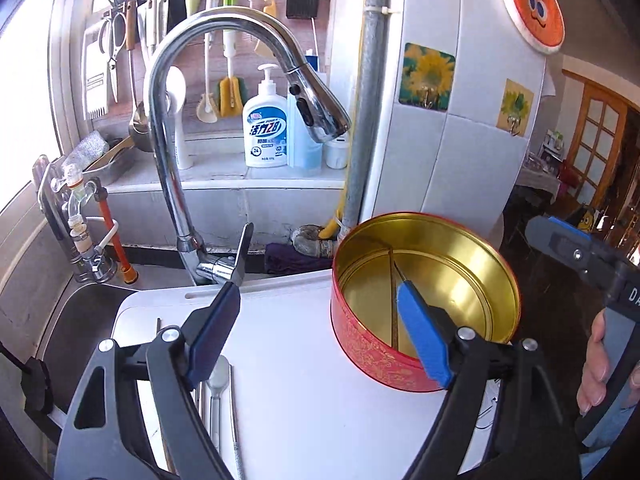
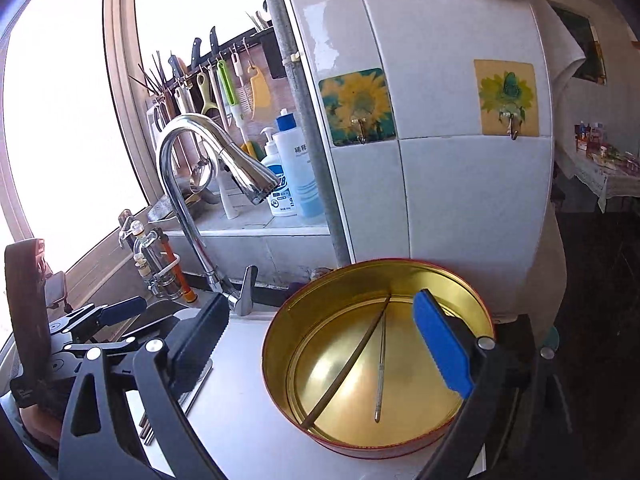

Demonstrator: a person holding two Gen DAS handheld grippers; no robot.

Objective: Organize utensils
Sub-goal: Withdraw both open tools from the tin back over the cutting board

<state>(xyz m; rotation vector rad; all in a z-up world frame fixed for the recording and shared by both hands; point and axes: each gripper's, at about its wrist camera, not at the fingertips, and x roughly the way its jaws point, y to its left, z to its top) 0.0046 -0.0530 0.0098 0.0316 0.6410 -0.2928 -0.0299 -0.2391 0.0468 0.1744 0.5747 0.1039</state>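
A round red tin [image 1: 372, 354] with a gold inside stands on the white board [image 1: 304, 392]. In the right wrist view the tin [image 2: 280, 392] holds a dark chopstick [image 2: 348, 360] and a thin metal chopstick [image 2: 381, 372]. A metal spoon [image 1: 219, 380] and other metal utensils [image 1: 236, 432] lie on the board left of the tin. My left gripper [image 1: 320, 320] is open and empty, spanning the tin's left rim and the board. My right gripper [image 2: 320, 328] is open and empty above the tin's near rim; it also shows at the left wrist view's right edge [image 1: 576, 252].
A chrome faucet [image 1: 224, 80] arches behind the board over the dark sink [image 1: 80, 320]. Soap bottles [image 1: 266, 128] stand on the back ledge under a rail of hanging tools [image 1: 160, 12]. A white tiled wall [image 1: 460, 140] rises behind the tin.
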